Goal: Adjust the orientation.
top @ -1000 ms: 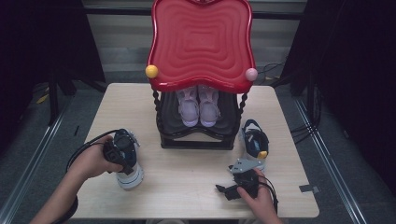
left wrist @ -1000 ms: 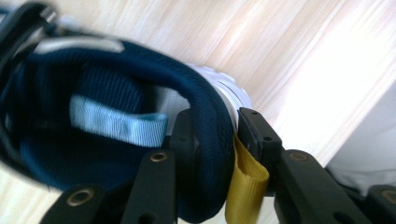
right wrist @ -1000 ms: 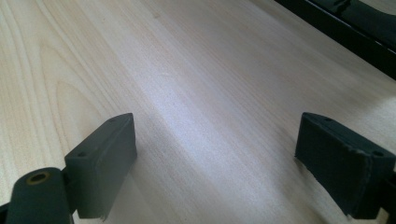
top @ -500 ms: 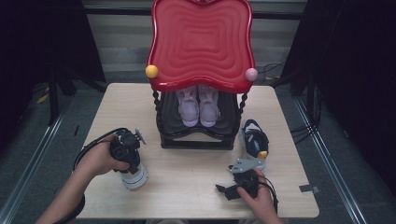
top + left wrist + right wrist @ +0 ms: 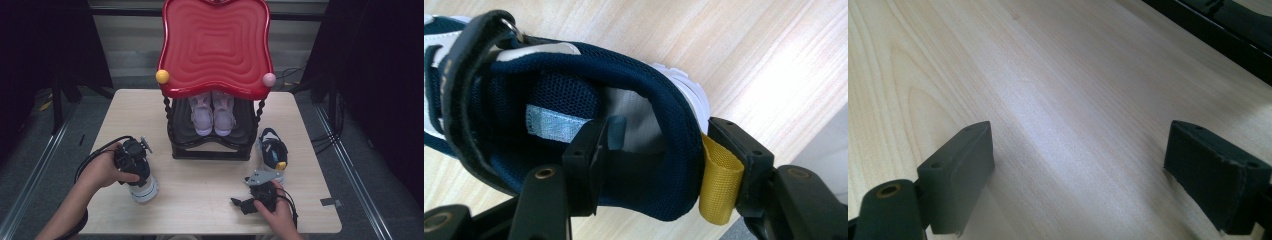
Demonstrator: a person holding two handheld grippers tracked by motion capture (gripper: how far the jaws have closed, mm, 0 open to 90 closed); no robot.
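Navy shoe (image 5: 574, 100) heel between just-opening L gripper (image 5: 659, 150) fingers — R gripper (image 5: 1078, 175) fingers wide.

My view: a black shoe rack (image 5: 210, 150) with a red wavy top (image 5: 215, 45) at table (image 5: 200, 200) rear; lilac shoes (image 5: 213, 112) inside it; a second navy shoe (image 5: 272, 152) just right of it.

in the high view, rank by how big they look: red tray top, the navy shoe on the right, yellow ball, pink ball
1. red tray top
2. navy shoe
3. yellow ball and pink ball: they look alike, no ranking between them.
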